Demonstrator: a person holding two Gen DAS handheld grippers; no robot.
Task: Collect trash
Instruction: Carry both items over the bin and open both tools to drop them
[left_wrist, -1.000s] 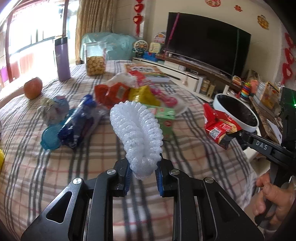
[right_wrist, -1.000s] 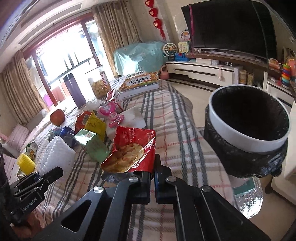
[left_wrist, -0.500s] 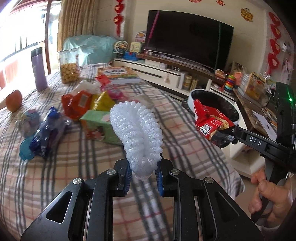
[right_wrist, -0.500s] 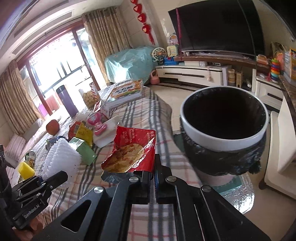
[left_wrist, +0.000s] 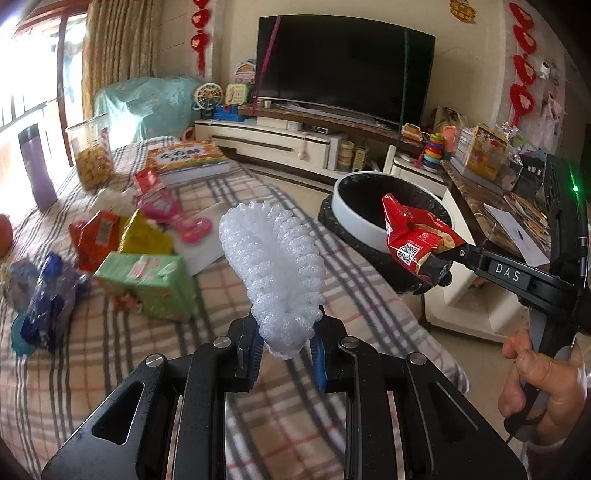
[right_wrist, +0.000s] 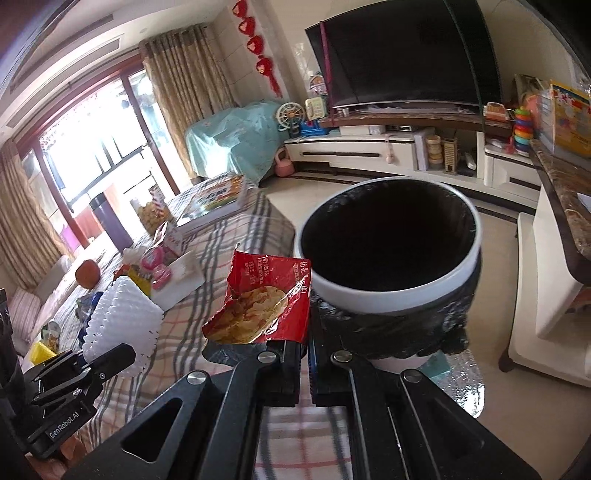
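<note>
My left gripper (left_wrist: 286, 345) is shut on a white foam fruit net (left_wrist: 273, 269), which sticks up over the plaid table. My right gripper (right_wrist: 304, 354) is shut on a red chip bag (right_wrist: 264, 299), held close to the near rim of the white trash bin (right_wrist: 391, 284) with its black liner. In the left wrist view the same red chip bag (left_wrist: 415, 240) hangs at the bin's (left_wrist: 354, 218) right edge, with the right gripper's (left_wrist: 456, 253) arm behind it. In the right wrist view the foam net (right_wrist: 120, 317) and the left gripper (right_wrist: 118, 354) show at lower left.
On the plaid tablecloth (left_wrist: 122, 354) lie a green box (left_wrist: 147, 280), red and yellow wrappers (left_wrist: 110, 236), a pink toy (left_wrist: 170, 210), a blue wrapper (left_wrist: 48, 299), a book (left_wrist: 188, 158), a cookie jar (left_wrist: 90, 151) and a purple flask (left_wrist: 35, 166). A TV stand (left_wrist: 280, 144) is behind; a hand (left_wrist: 535, 384) holds the right gripper.
Both grippers have swung right, away from the table's clutter and toward the bin, each keeping its item. The bin now looms larger in the right wrist view, and the chip bag reaches its rim.
</note>
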